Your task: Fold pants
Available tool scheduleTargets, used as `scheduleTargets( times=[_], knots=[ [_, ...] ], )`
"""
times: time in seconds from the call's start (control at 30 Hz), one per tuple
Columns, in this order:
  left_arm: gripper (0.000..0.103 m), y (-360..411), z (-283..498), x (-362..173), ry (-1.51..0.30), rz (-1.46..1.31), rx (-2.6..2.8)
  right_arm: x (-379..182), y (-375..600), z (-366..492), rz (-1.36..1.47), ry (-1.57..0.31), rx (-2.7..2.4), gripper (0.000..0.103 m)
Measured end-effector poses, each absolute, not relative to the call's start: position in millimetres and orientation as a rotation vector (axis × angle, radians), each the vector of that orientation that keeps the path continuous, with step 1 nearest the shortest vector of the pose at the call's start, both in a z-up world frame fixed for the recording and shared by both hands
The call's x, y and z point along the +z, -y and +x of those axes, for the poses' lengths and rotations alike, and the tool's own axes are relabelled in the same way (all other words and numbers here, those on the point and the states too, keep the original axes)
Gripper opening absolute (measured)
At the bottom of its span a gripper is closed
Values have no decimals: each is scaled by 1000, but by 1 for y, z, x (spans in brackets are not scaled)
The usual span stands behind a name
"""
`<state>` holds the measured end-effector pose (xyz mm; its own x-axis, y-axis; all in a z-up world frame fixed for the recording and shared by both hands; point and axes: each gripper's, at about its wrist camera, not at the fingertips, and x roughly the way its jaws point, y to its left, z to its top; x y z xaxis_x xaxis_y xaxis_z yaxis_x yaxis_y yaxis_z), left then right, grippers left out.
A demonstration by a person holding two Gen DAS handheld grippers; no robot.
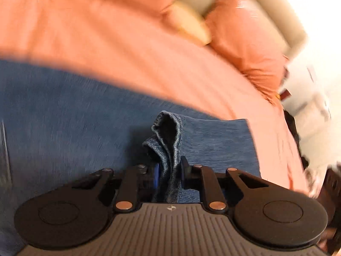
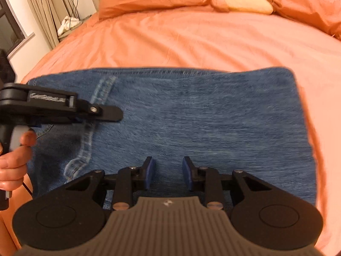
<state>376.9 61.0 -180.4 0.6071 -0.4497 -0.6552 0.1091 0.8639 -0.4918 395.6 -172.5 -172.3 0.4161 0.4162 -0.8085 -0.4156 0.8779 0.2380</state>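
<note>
The jeans [image 2: 191, 117] are laid flat on the orange bedspread [image 2: 191, 40], a bunched fold of denim [image 1: 168, 149] being clenched by the left gripper [image 1: 169, 170]. The right gripper [image 2: 168, 170] is held released just above the cloth, apparently not touching. If the pinched ridge is thin, it could be lost in lifting, and the fold spoiled.

Right gripper [image 2: 168, 171] — black linkages, 2 blue pads, brass screws, ribbed grey base, 2 round discs
</note>
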Motion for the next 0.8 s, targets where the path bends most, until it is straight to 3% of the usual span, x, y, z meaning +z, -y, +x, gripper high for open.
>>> scheduleTargets(
  times=[0.13, 0.2, 0.43, 0.63, 0.8],
  knots=[
    [19, -31, 357, -126, -686, -104, -393, -149, 200, 400, -12, -921, 456, 28],
    [19, -29, 367, -117, -726, -74, -394, -138, 218, 408, -8, -895, 403, 28],
    [17, -55, 420, -186, -1030, -201, -280, -136, 257, 445, -49, -916, 248, 18],
    [18, -54, 428, -205, -1091, -210, -266, -150, 253, 492, -18, -936, 238, 11],
    [23, -62, 433, -208, -1116, -222, -300, -196, 250, 530, 14, -1051, 194, 6]
  ],
)
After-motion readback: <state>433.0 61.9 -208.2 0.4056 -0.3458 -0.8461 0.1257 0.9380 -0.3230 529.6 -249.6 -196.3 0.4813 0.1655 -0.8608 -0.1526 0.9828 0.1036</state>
